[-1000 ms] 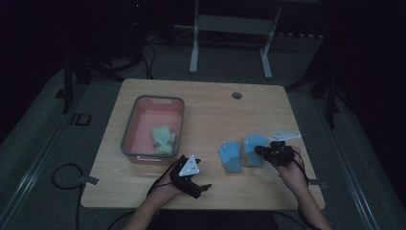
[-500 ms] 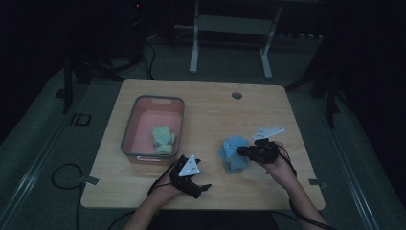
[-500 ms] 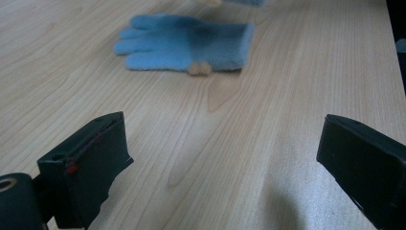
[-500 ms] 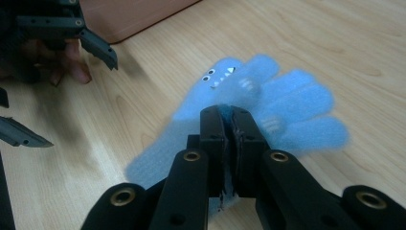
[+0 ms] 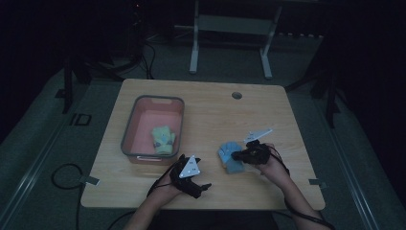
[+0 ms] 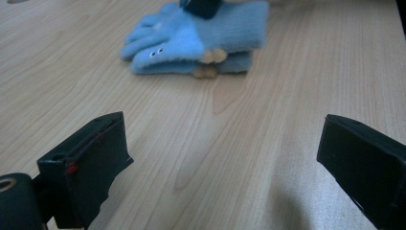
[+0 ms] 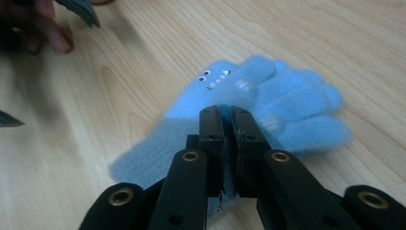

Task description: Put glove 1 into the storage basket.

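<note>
Right gripper (image 7: 227, 112) pinched shut on the top blue glove (image 7: 268, 103), at about 4 o'clock on the table (image 5: 215, 108); a second blue glove lies stacked under it, likely to pair them. Left gripper (image 6: 225, 158) rests at 6 o'clock, jaws wide and empty. Pink tray (image 5: 131, 127) at 9 o'clock holds a green glove pair (image 5: 163, 139)

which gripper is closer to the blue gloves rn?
Right. The right gripper is shut on the blue gloves; the left gripper rests open on the table, apart from them.
</note>
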The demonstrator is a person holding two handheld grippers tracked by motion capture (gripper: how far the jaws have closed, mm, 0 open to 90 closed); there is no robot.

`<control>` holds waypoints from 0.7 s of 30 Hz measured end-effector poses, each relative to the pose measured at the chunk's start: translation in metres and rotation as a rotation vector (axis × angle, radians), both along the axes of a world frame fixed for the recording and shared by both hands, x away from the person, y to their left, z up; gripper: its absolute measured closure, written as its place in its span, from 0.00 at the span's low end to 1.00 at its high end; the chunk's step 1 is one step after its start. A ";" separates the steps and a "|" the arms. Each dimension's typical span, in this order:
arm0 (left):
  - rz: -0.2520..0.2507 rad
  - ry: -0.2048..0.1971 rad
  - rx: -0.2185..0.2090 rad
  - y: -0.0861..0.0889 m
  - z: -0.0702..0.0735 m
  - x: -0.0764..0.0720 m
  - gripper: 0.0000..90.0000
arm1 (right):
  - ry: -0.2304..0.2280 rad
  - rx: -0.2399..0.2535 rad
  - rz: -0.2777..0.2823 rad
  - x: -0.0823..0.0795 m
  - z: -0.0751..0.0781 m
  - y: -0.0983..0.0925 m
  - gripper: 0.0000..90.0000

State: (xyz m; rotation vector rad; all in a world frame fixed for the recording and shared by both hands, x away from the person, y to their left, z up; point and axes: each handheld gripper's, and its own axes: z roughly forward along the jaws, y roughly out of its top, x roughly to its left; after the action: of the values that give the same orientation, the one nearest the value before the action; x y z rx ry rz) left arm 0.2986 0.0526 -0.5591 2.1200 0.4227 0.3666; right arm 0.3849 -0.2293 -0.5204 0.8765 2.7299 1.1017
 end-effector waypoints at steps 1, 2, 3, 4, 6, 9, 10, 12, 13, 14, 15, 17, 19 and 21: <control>0.003 0.002 0.004 0.000 0.000 0.000 0.04 | 0.005 -0.007 -0.005 0.002 -0.004 0.001 0.93; 0.003 0.002 0.004 0.000 0.000 0.000 0.04 | 0.004 -0.012 -0.008 0.002 -0.005 0.001 0.93; 0.009 0.015 -0.003 0.000 0.000 0.001 0.04 | -0.001 -0.019 -0.009 0.002 -0.006 0.001 0.92; 0.009 0.015 -0.003 0.000 0.000 0.001 0.04 | -0.001 -0.019 -0.009 0.002 -0.006 0.001 0.92; 0.010 0.026 -0.022 0.000 0.000 0.002 0.04 | 0.008 -0.017 -0.015 0.002 -0.008 0.001 0.91; 0.034 0.013 -0.003 -0.002 0.001 0.000 0.04 | -0.001 -0.011 -0.028 -0.001 -0.005 -0.001 0.82; 0.034 0.013 -0.003 -0.002 0.001 0.000 0.04 | -0.001 -0.011 -0.028 -0.001 -0.005 -0.001 0.82; 0.038 0.015 0.000 -0.002 0.002 -0.001 0.04 | -0.013 0.002 -0.036 -0.003 0.000 -0.003 0.77; 0.045 0.004 0.006 -0.003 0.002 -0.002 0.04 | -0.015 0.004 -0.037 -0.004 0.001 -0.004 0.73; 0.048 -0.009 0.009 -0.004 0.003 -0.003 0.04 | -0.025 0.012 -0.036 -0.005 0.004 -0.005 0.65; 0.048 -0.009 0.009 -0.004 0.003 -0.003 0.04 | -0.025 0.012 -0.036 -0.005 0.004 -0.005 0.65; 0.041 -0.003 0.000 -0.006 0.004 -0.003 0.04 | -0.045 0.034 -0.048 -0.008 0.010 -0.008 0.49; 0.040 0.013 -0.004 -0.007 0.005 -0.003 0.04 | -0.042 0.045 -0.054 -0.008 0.011 -0.011 0.39; 0.047 0.032 -0.011 -0.006 0.006 -0.002 0.04 | -0.044 0.054 -0.055 -0.007 0.011 -0.013 0.30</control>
State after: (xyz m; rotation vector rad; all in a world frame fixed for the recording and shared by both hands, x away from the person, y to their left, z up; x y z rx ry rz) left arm 0.2962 0.0464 -0.5530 2.1102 0.4926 0.3564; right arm 0.3774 -0.2426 -0.5095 0.9172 2.6356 1.1745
